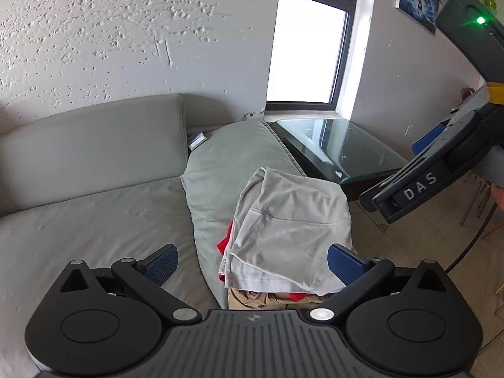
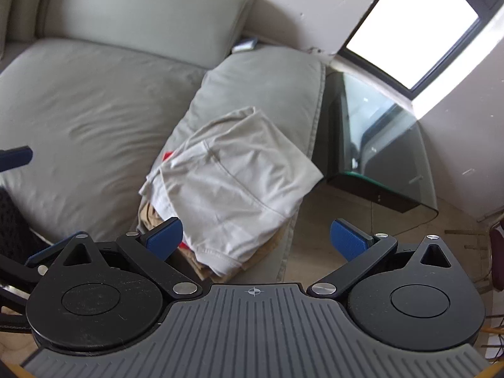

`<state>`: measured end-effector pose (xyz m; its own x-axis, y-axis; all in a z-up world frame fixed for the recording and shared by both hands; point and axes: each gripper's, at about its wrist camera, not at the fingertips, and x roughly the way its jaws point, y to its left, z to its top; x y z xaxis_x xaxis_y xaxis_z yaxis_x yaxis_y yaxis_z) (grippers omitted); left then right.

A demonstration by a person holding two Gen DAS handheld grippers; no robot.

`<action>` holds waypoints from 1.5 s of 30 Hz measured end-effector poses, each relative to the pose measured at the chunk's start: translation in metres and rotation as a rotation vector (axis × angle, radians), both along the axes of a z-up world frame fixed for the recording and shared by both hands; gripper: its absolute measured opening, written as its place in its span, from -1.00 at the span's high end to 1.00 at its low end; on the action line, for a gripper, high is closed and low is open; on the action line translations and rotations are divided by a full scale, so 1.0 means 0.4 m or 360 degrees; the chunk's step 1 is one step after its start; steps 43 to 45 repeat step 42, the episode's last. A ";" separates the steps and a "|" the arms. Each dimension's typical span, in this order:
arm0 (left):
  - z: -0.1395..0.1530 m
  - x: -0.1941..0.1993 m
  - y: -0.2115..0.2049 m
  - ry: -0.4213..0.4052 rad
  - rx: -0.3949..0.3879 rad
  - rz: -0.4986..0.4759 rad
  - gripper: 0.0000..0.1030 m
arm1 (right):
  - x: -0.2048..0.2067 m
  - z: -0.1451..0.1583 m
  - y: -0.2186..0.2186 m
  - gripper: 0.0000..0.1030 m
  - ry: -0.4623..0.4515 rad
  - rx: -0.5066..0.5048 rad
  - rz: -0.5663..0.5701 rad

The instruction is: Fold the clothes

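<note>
In the left wrist view, the left tool (image 1: pixel 252 263) is hovering with its blue-padded jaws spread wide and nothing between them, just above the near edge of a folded pale grey cotton garment (image 1: pixel 289 220). That garment is lying on top of a small stack, with a red cloth (image 1: pixel 225 241) and a tan cloth (image 1: pixel 252 299) peeking out beneath it, probably because finished pieces are being piled in one place. The stack is sitting on a grey fabric sofa cushion (image 1: pixel 226 154), with a dark glass side table (image 1: pixel 334 148) just beyond that cushion. The right tool (image 1: pixel 419 186) is hanging to the right of the stack, clear of it. In the right wrist view, the right tool (image 2: pixel 255 239) is also standing fully spread and empty, pointing down over the near corner of the grey garment (image 2: pixel 233 182), which is touching neither pad. Both tools seem to be free for the next piece.
</note>
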<state>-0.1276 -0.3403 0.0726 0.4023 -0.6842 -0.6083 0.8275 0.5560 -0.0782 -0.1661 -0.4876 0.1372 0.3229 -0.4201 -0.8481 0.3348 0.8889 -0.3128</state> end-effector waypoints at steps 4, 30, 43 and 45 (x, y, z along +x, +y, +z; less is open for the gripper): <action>-0.012 0.015 -0.012 0.0016 0.0014 0.0014 -0.98 | 0.006 -0.012 -0.017 -0.99 0.0001 0.0038 -0.0013; -0.087 0.090 -0.082 0.0126 0.0116 0.0038 -0.98 | 0.049 -0.098 -0.071 -0.99 0.0211 0.0104 0.0043; -0.112 0.091 -0.116 0.0112 0.0155 0.0030 -0.98 | 0.055 -0.160 -0.089 -0.99 0.0260 0.0162 0.0060; -0.112 0.091 -0.116 0.0112 0.0155 0.0030 -0.98 | 0.055 -0.160 -0.089 -0.99 0.0260 0.0162 0.0060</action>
